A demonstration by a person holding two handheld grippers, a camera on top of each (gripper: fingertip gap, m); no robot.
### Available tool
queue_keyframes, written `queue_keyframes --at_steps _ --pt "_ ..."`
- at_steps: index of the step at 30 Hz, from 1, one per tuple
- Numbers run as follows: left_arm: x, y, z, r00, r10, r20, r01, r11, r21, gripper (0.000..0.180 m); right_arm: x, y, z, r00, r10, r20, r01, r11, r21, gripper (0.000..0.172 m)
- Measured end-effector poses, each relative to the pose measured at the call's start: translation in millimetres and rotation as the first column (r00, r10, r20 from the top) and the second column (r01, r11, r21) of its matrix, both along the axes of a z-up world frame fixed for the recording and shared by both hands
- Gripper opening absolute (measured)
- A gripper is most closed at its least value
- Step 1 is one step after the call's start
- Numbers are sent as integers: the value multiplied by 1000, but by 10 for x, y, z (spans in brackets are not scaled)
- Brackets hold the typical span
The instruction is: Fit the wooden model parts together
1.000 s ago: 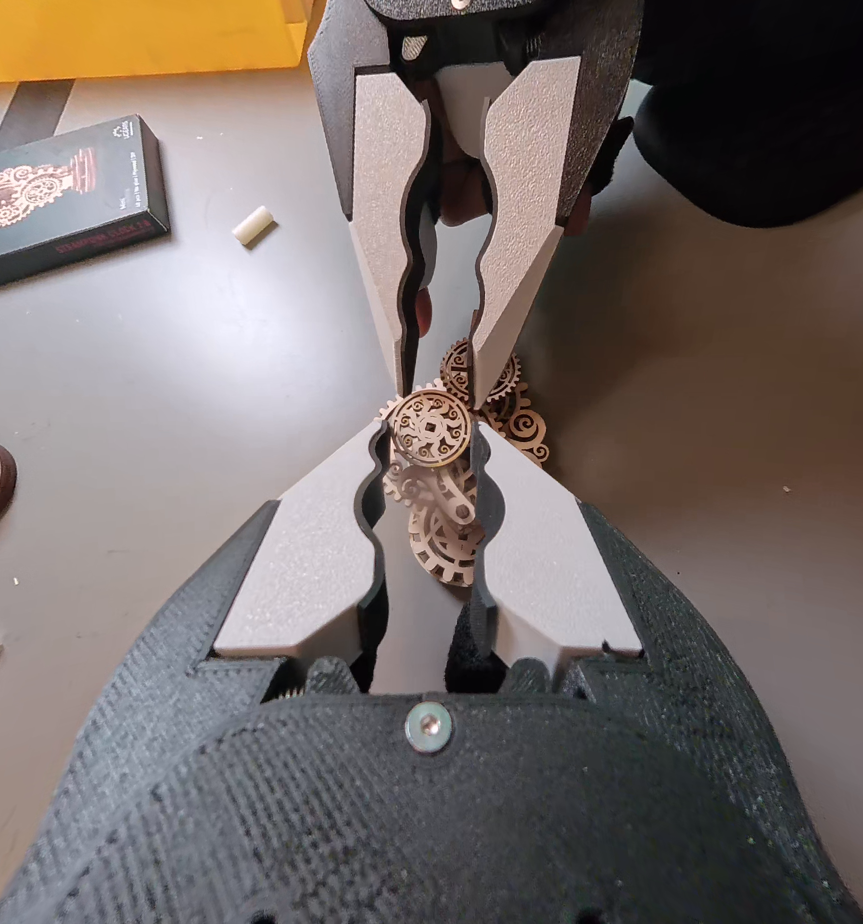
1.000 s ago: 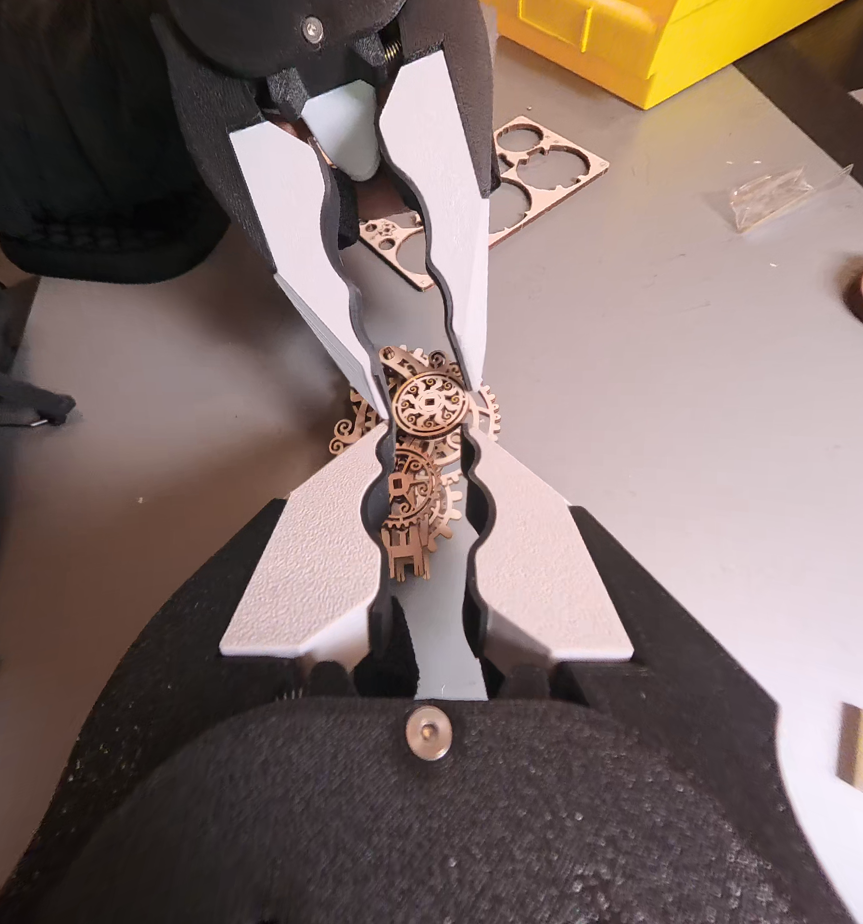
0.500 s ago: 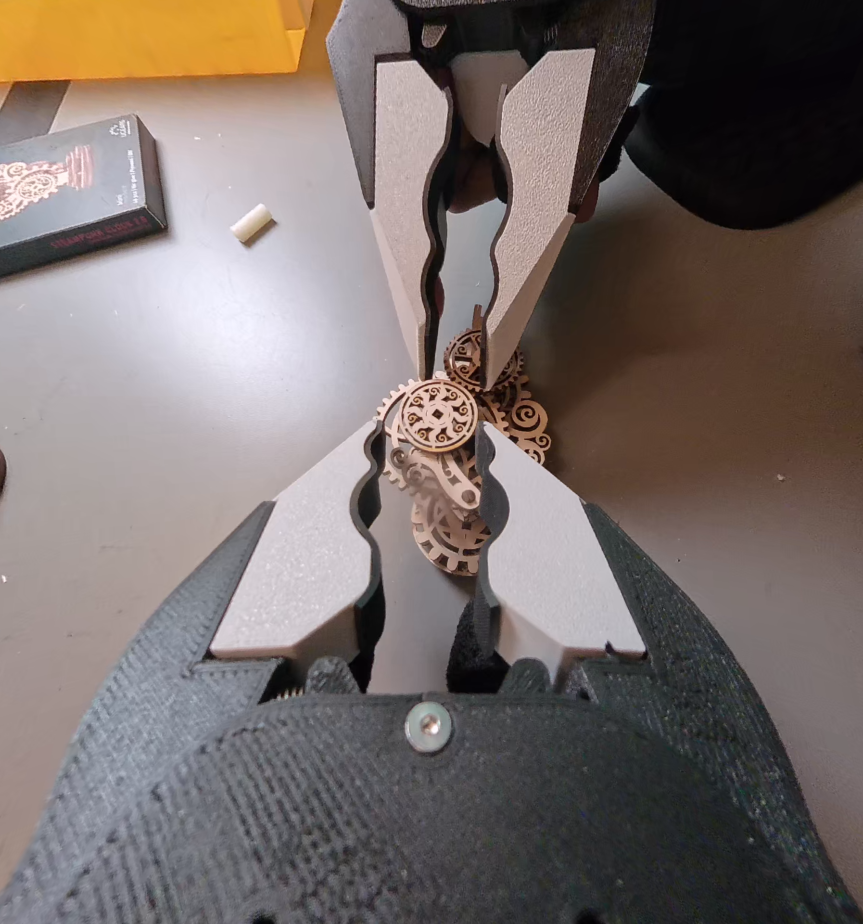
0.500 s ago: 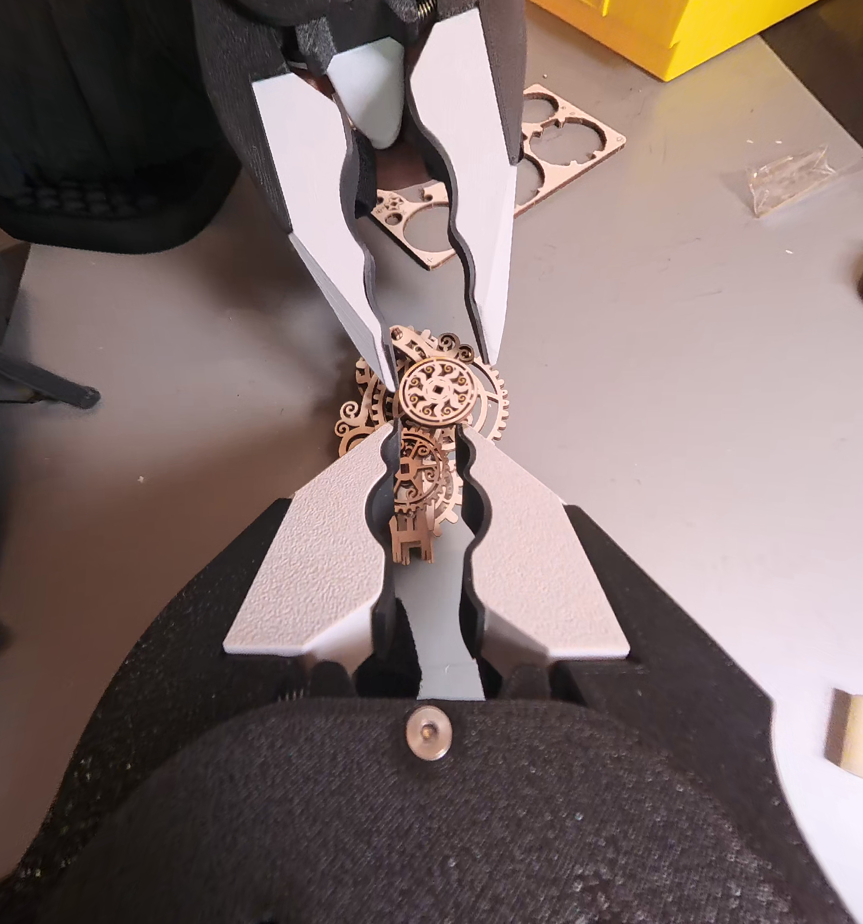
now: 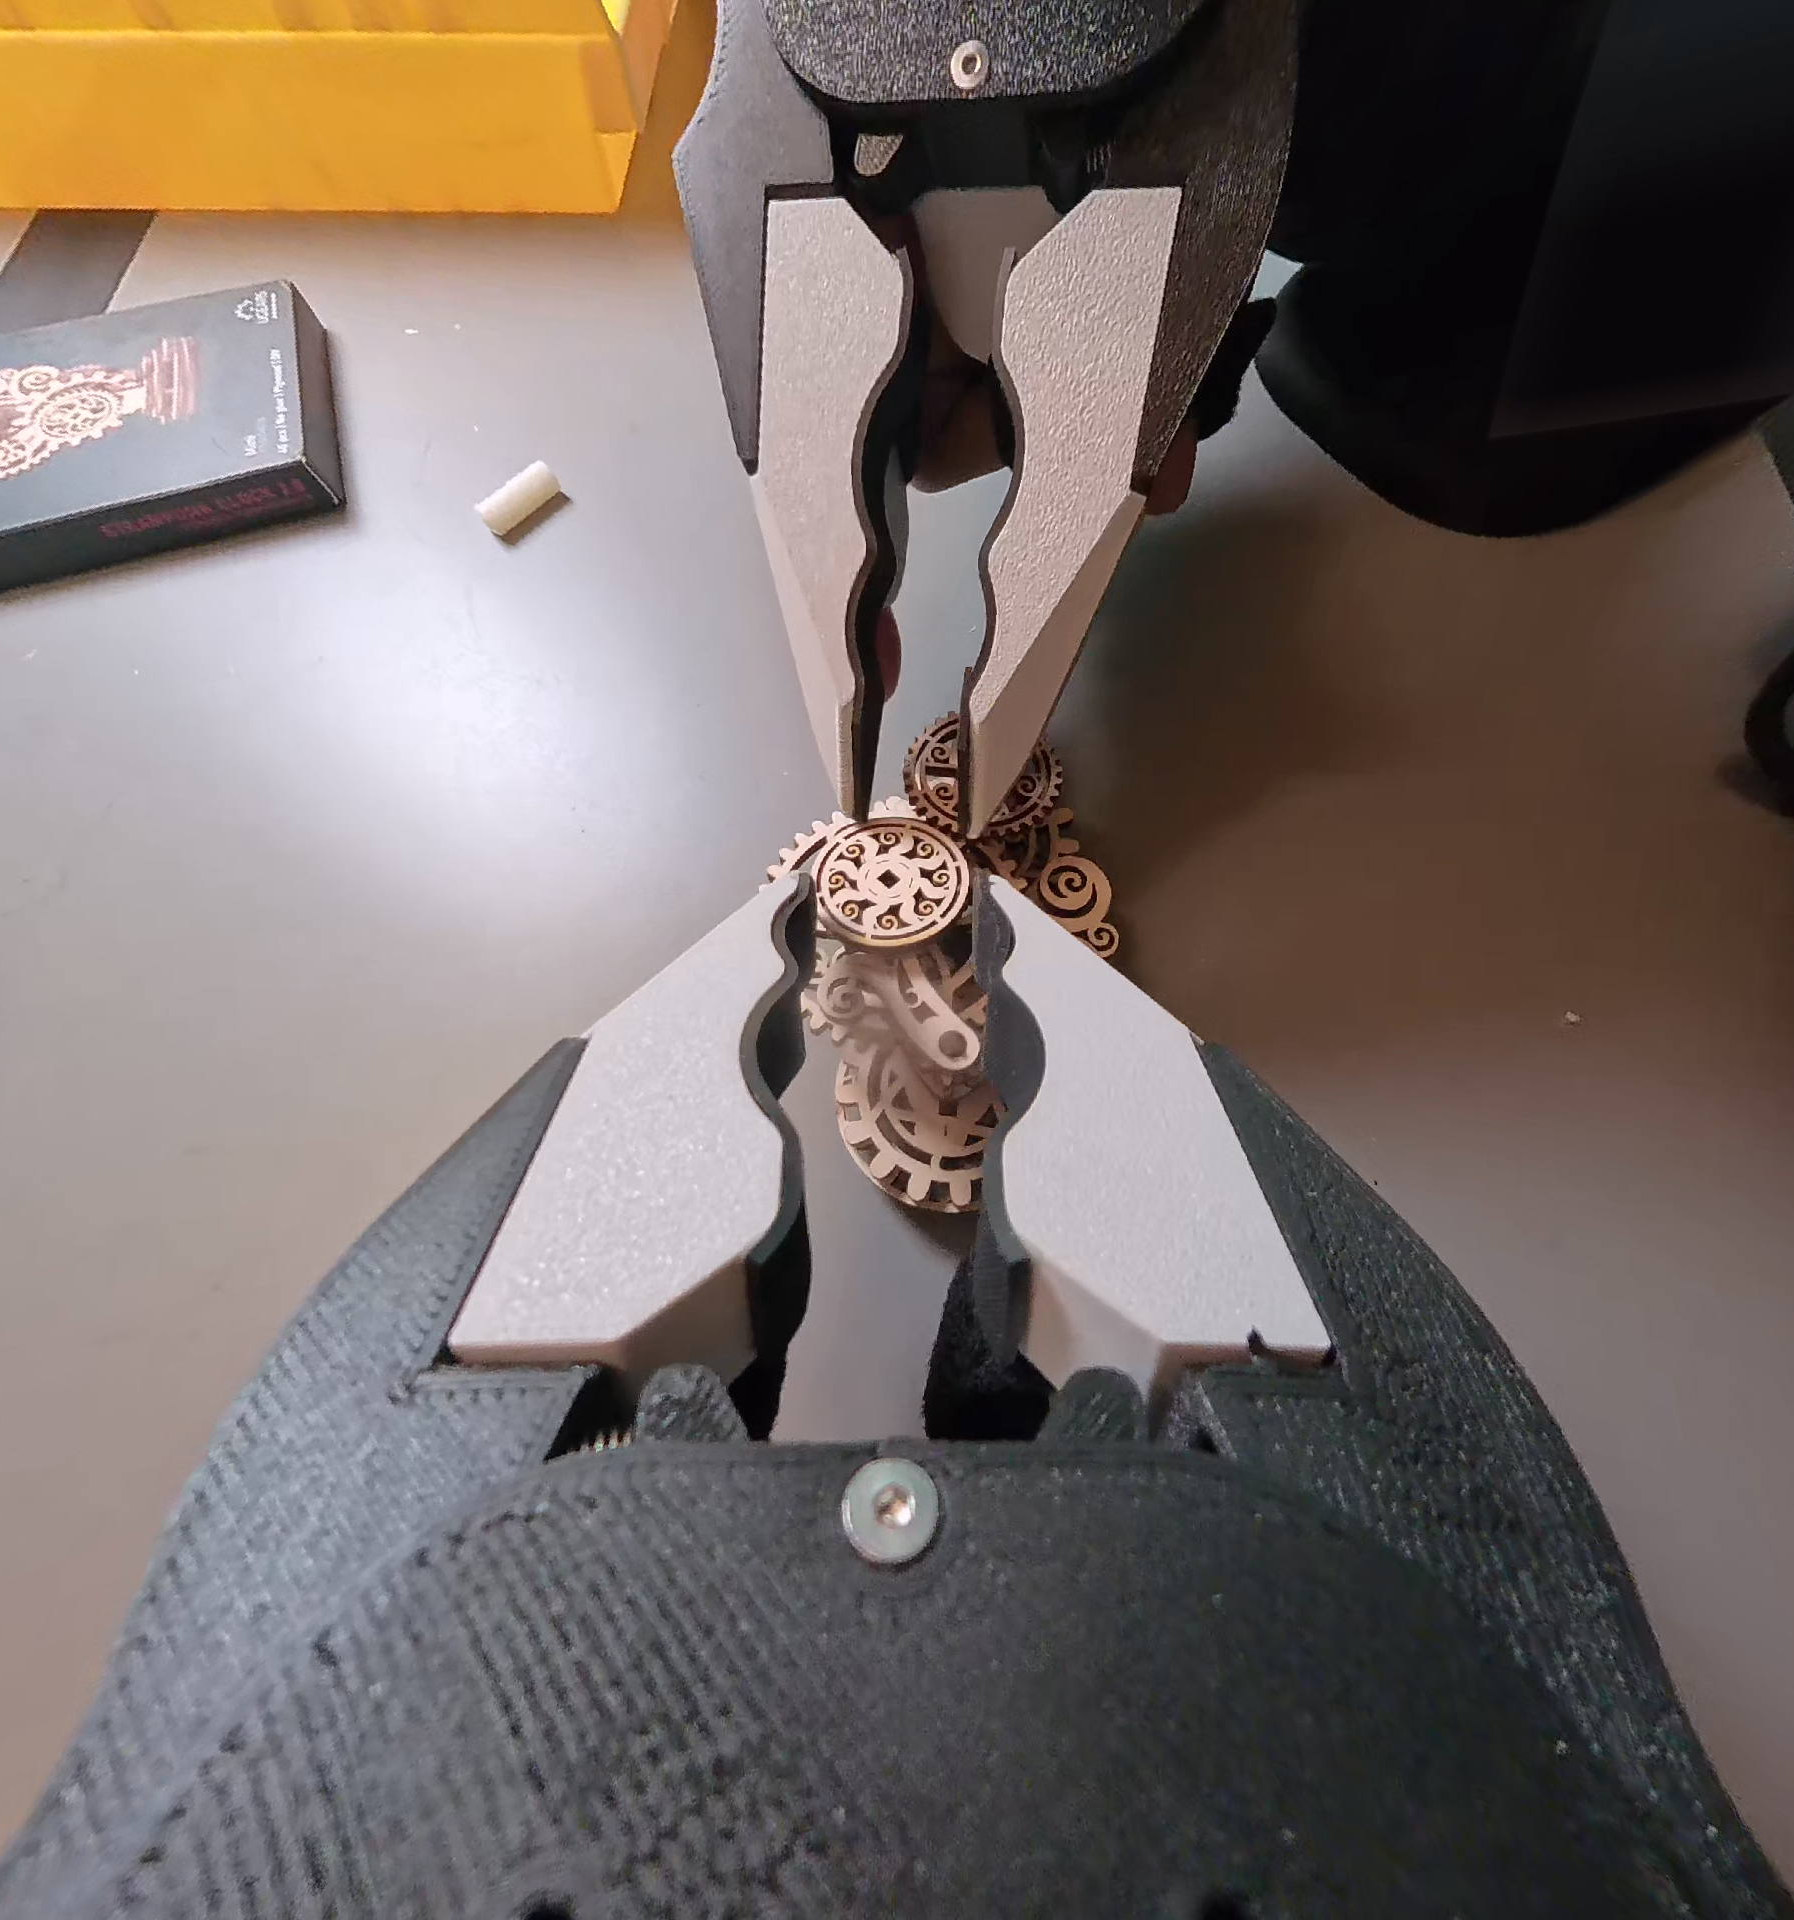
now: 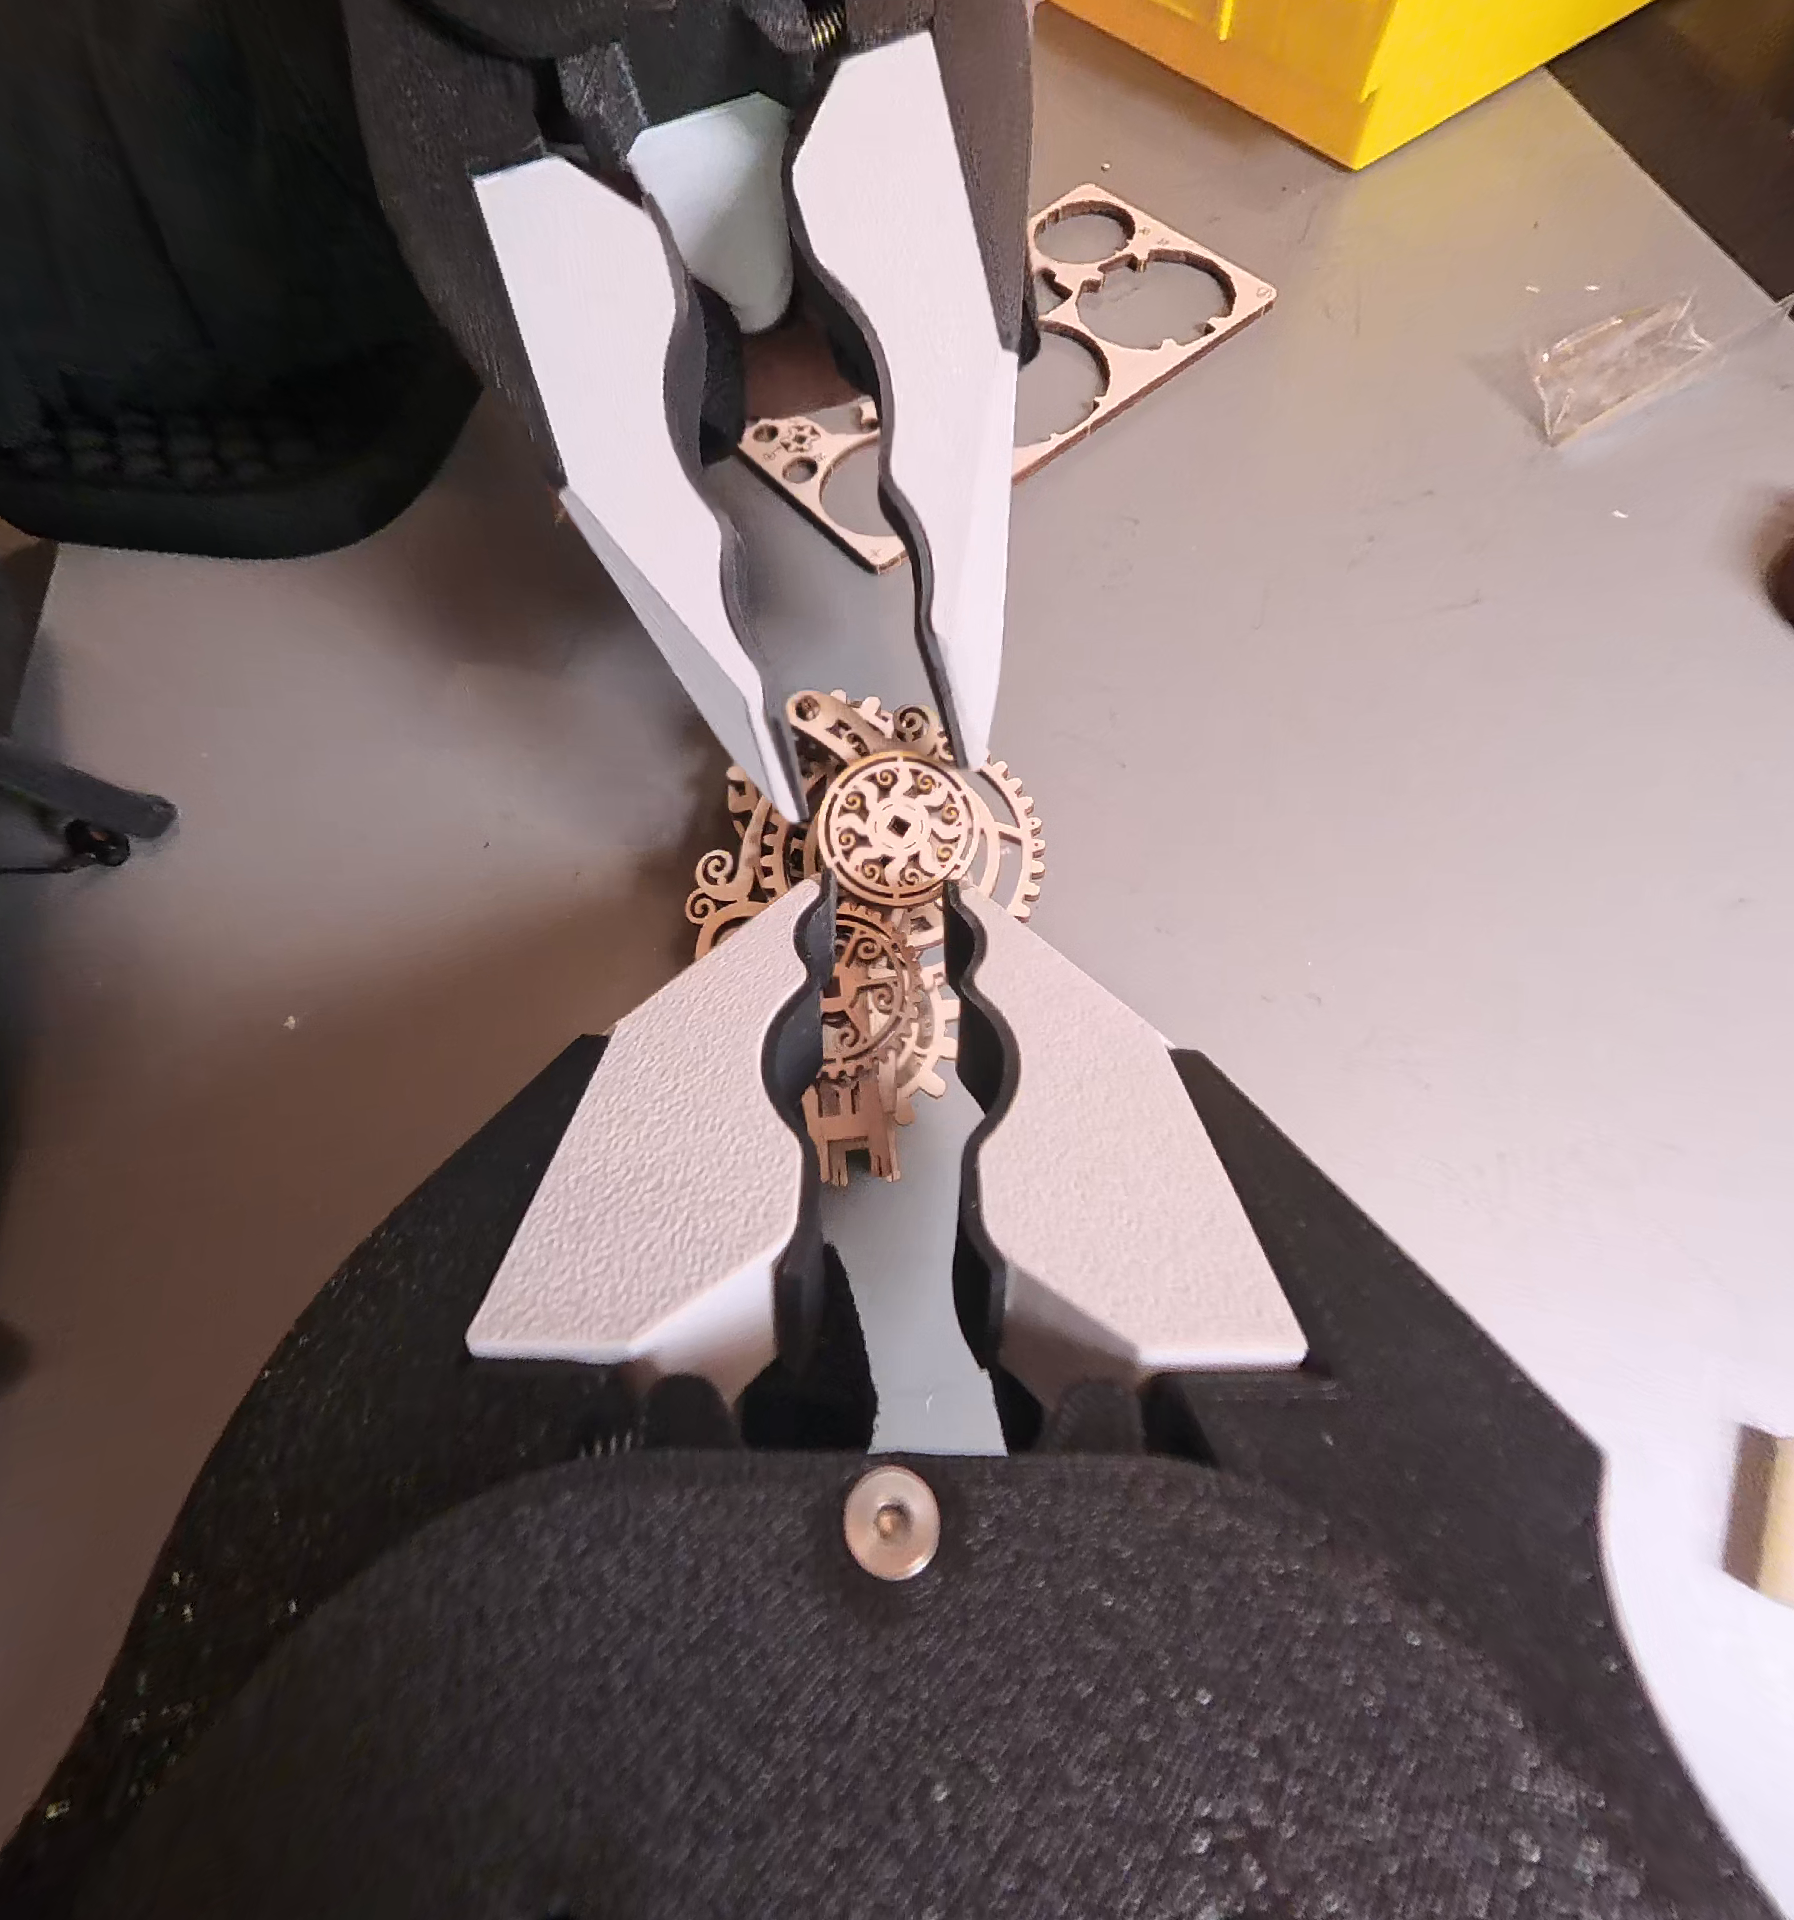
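The model (image 5: 914,1081) stood mid-table, a round disc (image 5: 895,881) on top. The left gripper (image 5: 888,902) clamped the disc's edges. The right gripper (image 6: 891,902), opposite it, closed around the disc from the far side, though whether both pads pressed was hard to tell. The step looked like seating the disc. Next it would need a straight downward push, with the model kept upright.

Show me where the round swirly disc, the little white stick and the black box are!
Round swirly disc (image 5: 894,883), left wrist view, on its square middle hole.
Little white stick (image 5: 517,500), left wrist view, on its middle.
Black box (image 5: 124,431), left wrist view, on its top face.
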State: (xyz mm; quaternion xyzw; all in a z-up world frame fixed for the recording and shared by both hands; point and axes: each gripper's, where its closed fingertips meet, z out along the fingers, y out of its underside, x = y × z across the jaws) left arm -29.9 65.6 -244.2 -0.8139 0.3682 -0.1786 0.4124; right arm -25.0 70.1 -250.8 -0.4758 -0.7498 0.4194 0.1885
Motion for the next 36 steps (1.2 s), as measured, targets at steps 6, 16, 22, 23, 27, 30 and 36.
queue_keyframes --at_steps 6,16,22,23,27,30,36 --pt "-22 -3 -34 1000 5 -13 -5 1000 -7 26 5 -33 8 1000 11 -3 -11 1000 2 18" --pt "-27 -25 29 999 0 44 0 1000 2 26 -4 20 27 1000 -5 -21 5 1000 -5 17" --pt "-81 6 -52 998 34 60 -32 999 -21 35 -48 12 -24 1000 -23 -7 23 999 -38 29" --pt "-67 2 -66 998 29 63 -28 999 -26 35 -58 10 -25 1000 -27 -10 26 999 -36 29" --pt "-49 -13 -73 998 20 66 -18 1000 -26 32 -69 -17 -32 1000 -19 -15 18 1000 -20 29" --pt "-48 -20 -68 997 19 70 -17 1000 -24 31 -67 -15 -49 1000 -15 -15 15 1000 -10 27" --pt "-45 -35 -43 997 16 81 -15 1000 -14 28 -49 -15 -24 1000 -1 -20 1 1000 -27 25"
